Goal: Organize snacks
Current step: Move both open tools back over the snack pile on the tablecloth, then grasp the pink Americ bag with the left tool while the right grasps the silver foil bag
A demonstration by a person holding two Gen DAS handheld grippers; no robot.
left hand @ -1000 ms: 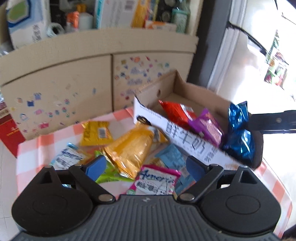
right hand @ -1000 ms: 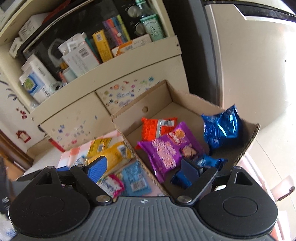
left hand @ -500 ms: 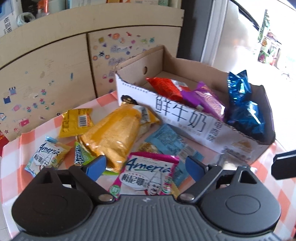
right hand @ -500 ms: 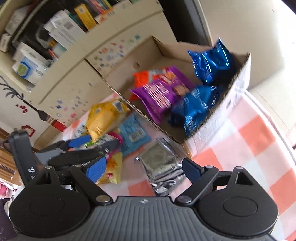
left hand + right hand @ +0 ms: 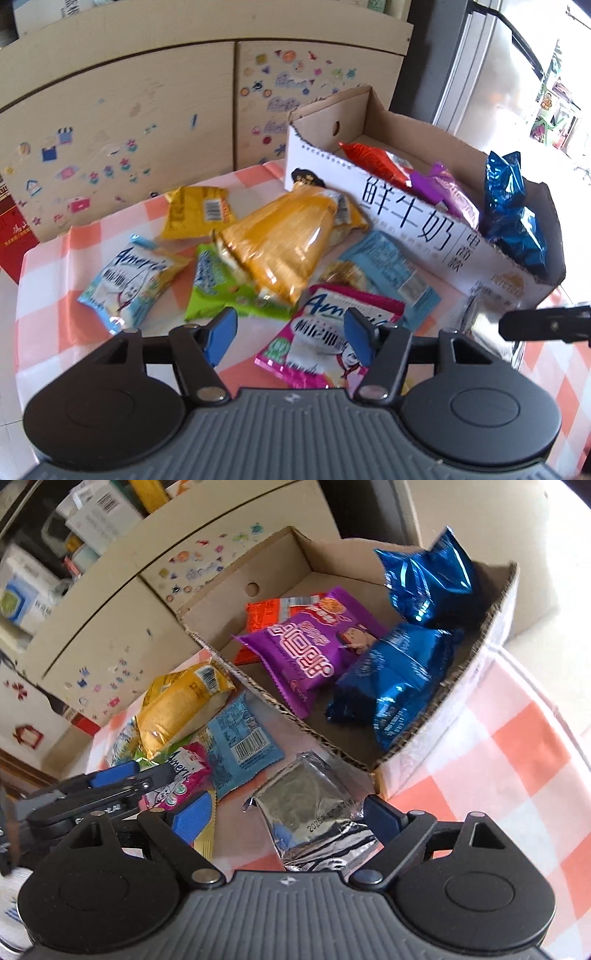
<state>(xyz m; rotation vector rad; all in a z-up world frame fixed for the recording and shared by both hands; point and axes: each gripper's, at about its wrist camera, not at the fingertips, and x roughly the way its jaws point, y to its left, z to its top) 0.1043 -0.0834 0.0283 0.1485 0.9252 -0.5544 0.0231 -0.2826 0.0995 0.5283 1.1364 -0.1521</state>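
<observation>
Left wrist view: the left gripper hangs over the checkered tablecloth, w/ its jaws closing. The pink snack packet lies between the blue pads, but they do not press it yet, as far as I can see. Just behind it are a big orange bag, a green packet, a light-blue packet, a white-blue packet at the left and a small yellow packet. The cardboard box stands at the right on the cloth; inside are a red packet, a purple one and blue foil bags. A finger of the other gripper comes in from the right edge.

Right wrist view: the right gripper is wide open, holding nothing. The silver foil packet lies on the cloth between its fingers, near the box corner, pads apart from it. The box holds the purple bag, two blue bags and the red one under the purple. At the left the left gripper reaches over the pink packet.
</observation>
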